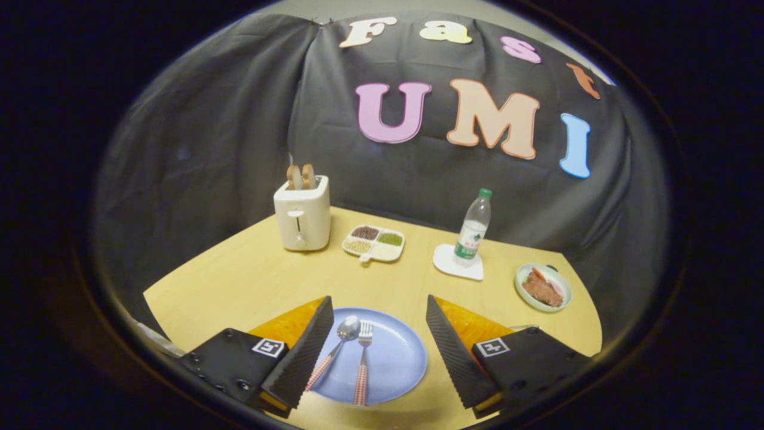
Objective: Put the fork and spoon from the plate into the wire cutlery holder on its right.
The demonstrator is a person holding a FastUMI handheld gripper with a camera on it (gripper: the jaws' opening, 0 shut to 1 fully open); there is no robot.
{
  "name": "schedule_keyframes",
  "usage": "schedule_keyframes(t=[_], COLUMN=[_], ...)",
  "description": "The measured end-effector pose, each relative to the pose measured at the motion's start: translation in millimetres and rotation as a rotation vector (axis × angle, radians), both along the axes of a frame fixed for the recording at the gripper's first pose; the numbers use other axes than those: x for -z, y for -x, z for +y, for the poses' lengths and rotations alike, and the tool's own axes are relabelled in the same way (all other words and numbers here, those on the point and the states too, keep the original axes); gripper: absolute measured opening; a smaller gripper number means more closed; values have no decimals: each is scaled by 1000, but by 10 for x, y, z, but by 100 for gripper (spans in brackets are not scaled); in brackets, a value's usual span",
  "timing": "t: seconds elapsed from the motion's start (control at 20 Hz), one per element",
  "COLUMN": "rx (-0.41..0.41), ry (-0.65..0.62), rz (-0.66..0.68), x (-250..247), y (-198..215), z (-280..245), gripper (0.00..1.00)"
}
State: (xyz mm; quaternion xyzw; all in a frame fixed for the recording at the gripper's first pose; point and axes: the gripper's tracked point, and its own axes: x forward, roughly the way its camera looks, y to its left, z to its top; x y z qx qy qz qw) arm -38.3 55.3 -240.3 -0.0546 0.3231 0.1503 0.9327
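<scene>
A blue plate lies on the wooden table between my fingers. On its left half rest a spoon and a fork, side by side, both with red-and-white checked handles pointing toward me. The spoon's handle runs close to my left finger. My gripper hovers above the plate, open wide, with nothing held. The right finger stands past the plate's right rim. An orange mat lies under the plate, showing behind both fingers.
At the back of the table stand a white toaster with bread slices, a divided dish of beans, and a water bottle on a white coaster. A bowl of food sits to the right.
</scene>
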Motion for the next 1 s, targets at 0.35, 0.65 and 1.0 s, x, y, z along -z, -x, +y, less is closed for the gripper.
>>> schedule_keyframes(t=[0.35,0.65,1.0], rx=[-54,-66,-73], ry=[73,112,124], rz=[186,305,371], x=[729,1130,1317], y=[377,636,763], z=[-17,-62,-34], gripper=[100,91,47])
